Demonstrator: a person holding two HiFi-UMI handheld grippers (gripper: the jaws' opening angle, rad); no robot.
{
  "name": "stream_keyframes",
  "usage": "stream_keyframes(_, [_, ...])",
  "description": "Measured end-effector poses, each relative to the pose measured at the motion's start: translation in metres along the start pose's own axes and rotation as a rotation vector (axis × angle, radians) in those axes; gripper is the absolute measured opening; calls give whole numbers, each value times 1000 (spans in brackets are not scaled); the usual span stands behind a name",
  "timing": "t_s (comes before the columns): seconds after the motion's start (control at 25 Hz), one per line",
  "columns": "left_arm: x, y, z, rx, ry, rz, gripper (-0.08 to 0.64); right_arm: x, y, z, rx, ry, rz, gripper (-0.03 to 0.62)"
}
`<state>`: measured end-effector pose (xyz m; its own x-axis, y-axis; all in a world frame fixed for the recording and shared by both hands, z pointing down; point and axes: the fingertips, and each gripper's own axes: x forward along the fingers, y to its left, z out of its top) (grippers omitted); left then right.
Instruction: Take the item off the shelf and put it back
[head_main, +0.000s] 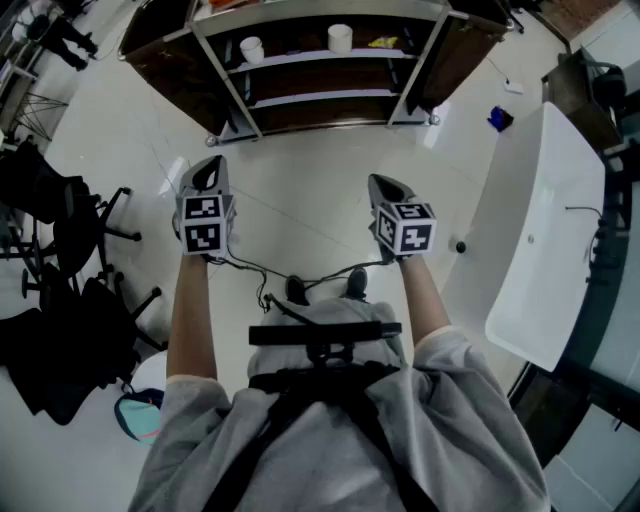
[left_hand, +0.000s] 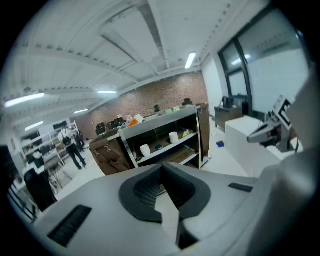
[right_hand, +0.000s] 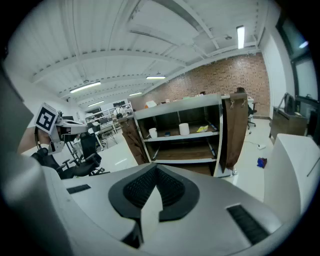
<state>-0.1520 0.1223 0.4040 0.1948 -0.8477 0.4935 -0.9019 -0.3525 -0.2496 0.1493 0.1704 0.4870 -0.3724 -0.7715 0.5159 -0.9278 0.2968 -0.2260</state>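
Two closed, empty: left tongs (head_main: 210, 167) | right tongs (head_main: 384, 183) | shelf (head_main: 300, 57) well ahead

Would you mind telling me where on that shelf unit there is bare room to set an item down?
The lower shelf looks bare end to end, the roomiest spot. The middle shelf is crowded: left cup, right cup, yellow item, with a small dark thing between the cups.

Black office chairs (head_main: 62, 228) at left, long white table (head_main: 545, 235) at right, small blue object (head_main: 500, 118) on floor (head_main: 300, 170)
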Motion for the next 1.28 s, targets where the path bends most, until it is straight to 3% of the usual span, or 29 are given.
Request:
stream_keyframes(0.12, [-11, 2, -3, -198, -91, -42, 6, -9, 8, 14, -41, -81, 9, 9])
stream_keyframes(0.2, [-20, 5, -8, -282, -145, -52, 6, -16, 15, 20, -61, -130, 19, 9])
stream_keyframes(0.32, [-34, 4, -19, -336, -192, -53, 6, -24, 25, 27, -83, -181, 37, 9])
stream_keyframes(0.52, [-50, 4, -45, -384, -198, -23, 6, -32, 33, 31, -86, -213, 28, 9])
stream_keyframes(0.84, [-64, 32, -70, -390, -210, 18, 6, -23, 64, 28, -103, -232, 19, 9])
stream_keyframes(1.28, [-58, 64, -71, -305, -247, -87, 6, 0, 113, 27, -92, -251, -41, 9])
